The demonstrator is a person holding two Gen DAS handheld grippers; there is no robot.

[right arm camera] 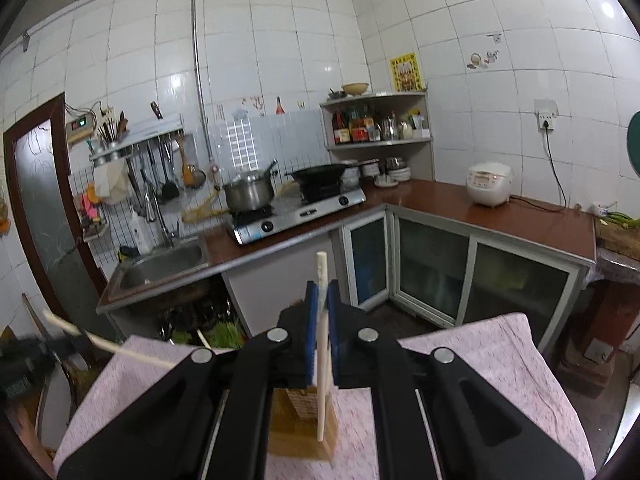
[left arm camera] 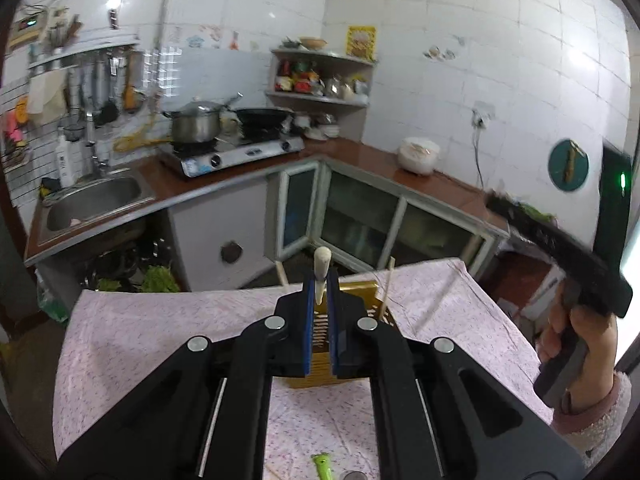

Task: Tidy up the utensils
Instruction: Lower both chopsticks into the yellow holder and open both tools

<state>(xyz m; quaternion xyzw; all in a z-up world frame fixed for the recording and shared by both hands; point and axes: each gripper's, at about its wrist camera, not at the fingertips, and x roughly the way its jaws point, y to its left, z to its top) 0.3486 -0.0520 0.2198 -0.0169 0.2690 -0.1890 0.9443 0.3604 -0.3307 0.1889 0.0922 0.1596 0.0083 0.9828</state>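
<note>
The left gripper [left arm camera: 321,280] pinches a pale utensil handle [left arm camera: 322,266] and the right gripper [right arm camera: 322,300] pinches a chopstick [right arm camera: 321,344], both held above the slotted holder [right arm camera: 304,420] on the clothed worktop [left arm camera: 160,320]. To do this well, keep each piece upright, line its lower tip over a free slot, then lower straight before loosening the fingers.

Below the left gripper [left arm camera: 321,300] lay a matt, pink-speckled tablecloth [left arm camera: 160,320], soft and slightly creased. Between its blue rubbery pads sat a smooth, cream utensil handle [left arm camera: 321,270], and just beyond stood a slotted holder [left arm camera: 360,292] of yellowish wood. The right gripper [right arm camera: 323,312] of matt black plastic pinched a pale, smooth chopstick [right arm camera: 321,280]. Far ahead gleamed glossy white wall tiles [right arm camera: 280,40] and a shiny steel pot [right arm camera: 248,192].
</note>
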